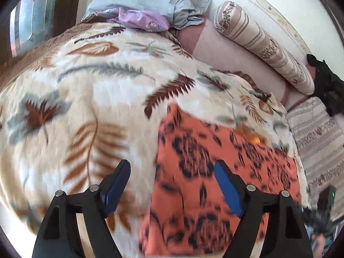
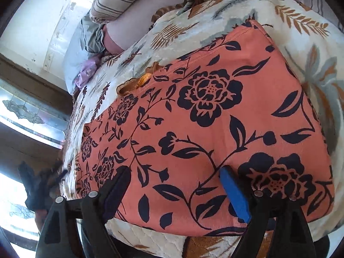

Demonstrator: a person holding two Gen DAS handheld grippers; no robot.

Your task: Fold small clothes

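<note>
The orange floral garment (image 2: 210, 116) lies flat on the leaf-patterned blanket (image 1: 90, 90), seemingly folded at least once, while the left gripper (image 1: 172, 185) and the right gripper (image 2: 175, 189) both hover with fingers spread and empty, so further folds may remain

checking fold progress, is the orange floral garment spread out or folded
Spread flat. The orange floral garment lies in one smooth layer on the leaf-print blanket, no visible fold; both tongs open above it.
</note>
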